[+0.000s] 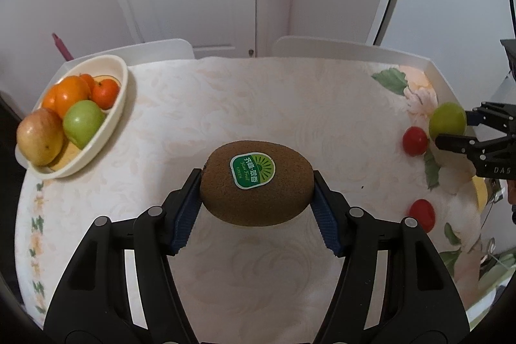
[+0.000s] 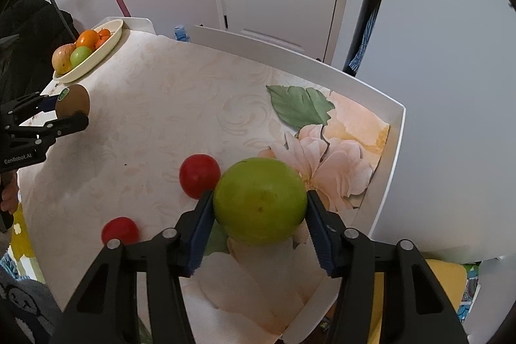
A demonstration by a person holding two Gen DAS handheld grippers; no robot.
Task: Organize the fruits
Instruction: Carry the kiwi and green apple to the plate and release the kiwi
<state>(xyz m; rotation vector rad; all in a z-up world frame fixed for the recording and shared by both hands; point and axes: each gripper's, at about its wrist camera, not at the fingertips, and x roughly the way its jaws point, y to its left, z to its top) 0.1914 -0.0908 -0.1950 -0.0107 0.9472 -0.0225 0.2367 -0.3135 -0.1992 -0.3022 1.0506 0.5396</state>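
Left hand-held gripper [image 1: 257, 192]: clamped on brown kiwi [image 1: 256, 183], green sticker up, held over mid-bench [image 1: 225, 105]. Right hand-held gripper [image 2: 260, 205]: clamped on green apple [image 2: 260, 201], near the bench's flower-print corner. Two red fruits on bench: one [image 2: 199, 175] just beside apple, other [image 2: 120, 230] nearer the edge. Cream bowl [image 1: 119, 105] at far left corner, filled: oranges, green apple, reddish apple.

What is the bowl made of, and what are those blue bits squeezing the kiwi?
Bowl: looks like cream plastic or glazed ceramic, smooth with a soft sheen; I can't tell which. Blue pads on the left gripper: probably rubber, ribbed and matte. Kiwi: real fruit, brown fuzzy skin under a glossy sticker.
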